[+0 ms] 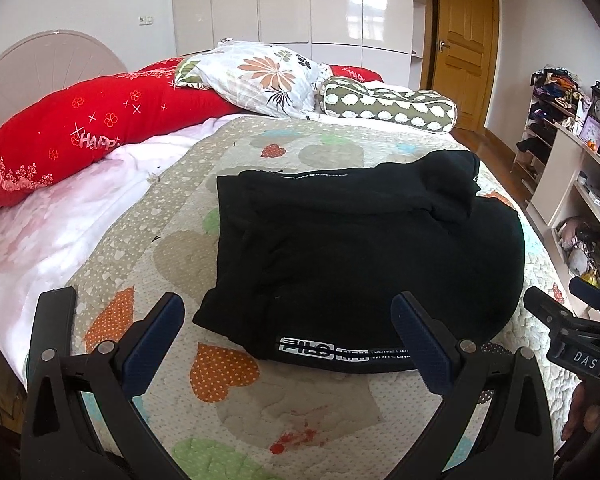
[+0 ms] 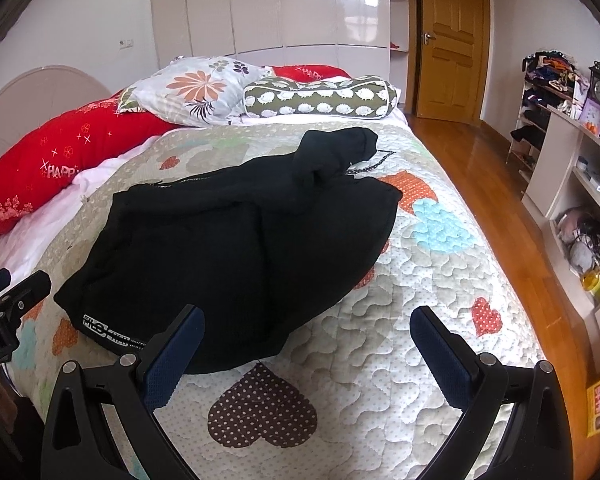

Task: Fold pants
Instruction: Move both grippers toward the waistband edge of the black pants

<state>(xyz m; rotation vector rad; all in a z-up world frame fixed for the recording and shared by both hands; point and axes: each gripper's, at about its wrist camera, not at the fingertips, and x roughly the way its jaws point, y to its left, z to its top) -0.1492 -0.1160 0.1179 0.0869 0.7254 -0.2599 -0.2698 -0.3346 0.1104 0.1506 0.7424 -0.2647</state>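
Black pants [image 1: 352, 248] lie folded over in a bundle on the heart-patterned quilt [image 1: 172, 248], with a white logo stripe along the near edge and a bunched cuff at the far right. My left gripper [image 1: 288, 320] is open and empty, hovering just before the near edge of the pants. My right gripper [image 2: 306, 332] is open and empty over the quilt [image 2: 420, 280], at the near right corner of the pants [image 2: 236, 240]. The right gripper also shows at the right edge of the left wrist view [image 1: 572, 320].
Red bolster [image 1: 80, 136], floral pillow [image 1: 256, 76] and green patterned bolster [image 1: 392, 106] lie at the head of the bed. Wooden floor [image 2: 500, 208] and cluttered shelves [image 2: 572, 168] are to the right. A wooden door [image 2: 452, 40] stands behind.
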